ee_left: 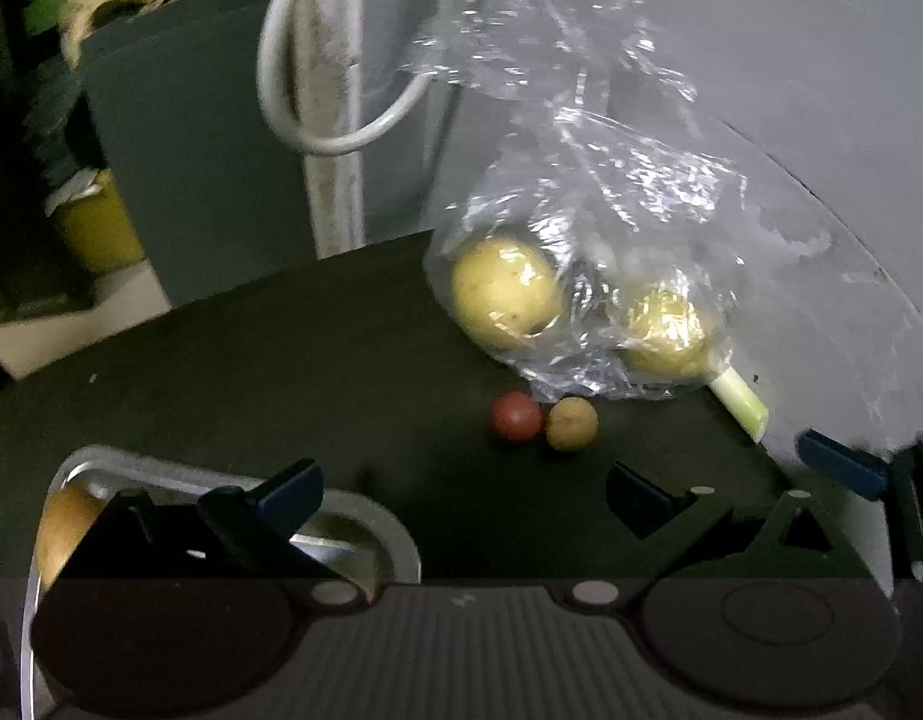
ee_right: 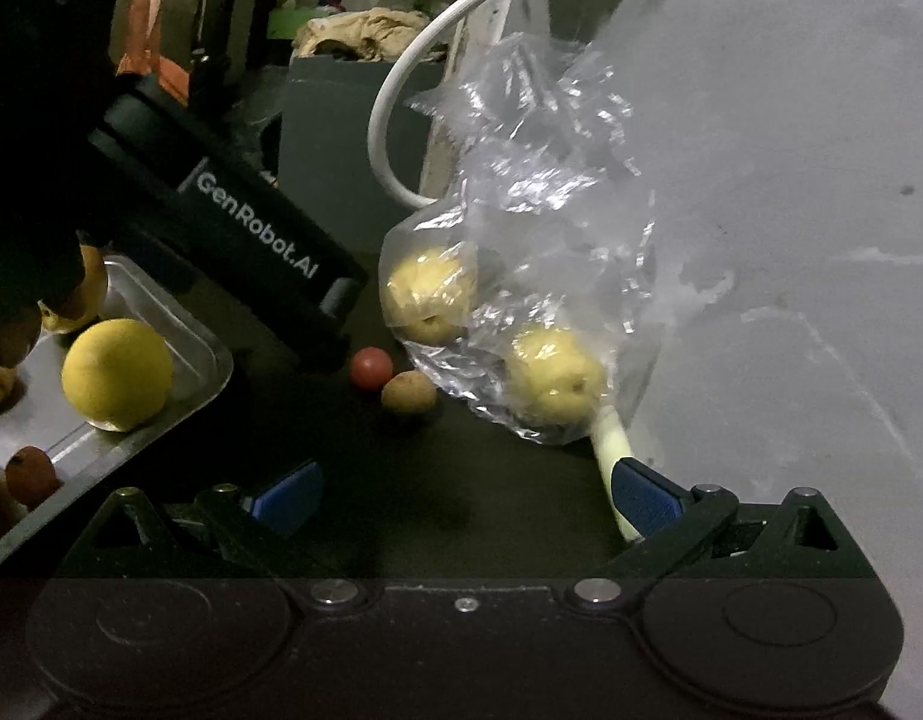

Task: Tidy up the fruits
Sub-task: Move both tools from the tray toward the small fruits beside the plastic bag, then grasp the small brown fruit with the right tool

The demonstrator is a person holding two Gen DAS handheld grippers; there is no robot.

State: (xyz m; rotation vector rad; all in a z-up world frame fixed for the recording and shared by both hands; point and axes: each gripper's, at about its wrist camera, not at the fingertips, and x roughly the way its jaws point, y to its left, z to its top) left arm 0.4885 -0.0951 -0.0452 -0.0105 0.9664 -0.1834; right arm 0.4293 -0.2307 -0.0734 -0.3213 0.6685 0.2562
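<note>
Wall (ee_right: 791, 150), pale grey and blotchy, fills the right of both views; table (ee_left: 281, 372) is dark and matte, butted against it; grey cabinet (ee_left: 209, 168) behind, a white cable (ee_left: 341, 144) looped beside it. Metal tray (ee_right: 179, 330) sits at the table's left, holding a yellow round fruit (ee_right: 116, 383) and smaller orange pieces. Clear plastic bag (ee_right: 521, 228) leans at the wall, two pale yellow fruits (ee_right: 428, 294) inside; a green-white stalk (ee_left: 739, 399) pokes from under it. Small red fruit (ee_left: 517, 416) touches small tan fruit (ee_left: 572, 423) just before the bag. Left tool (ee_left: 464, 495) spread, empty; right tool (ee_right: 467, 498) spread, empty, one finger over the stalk.
</note>
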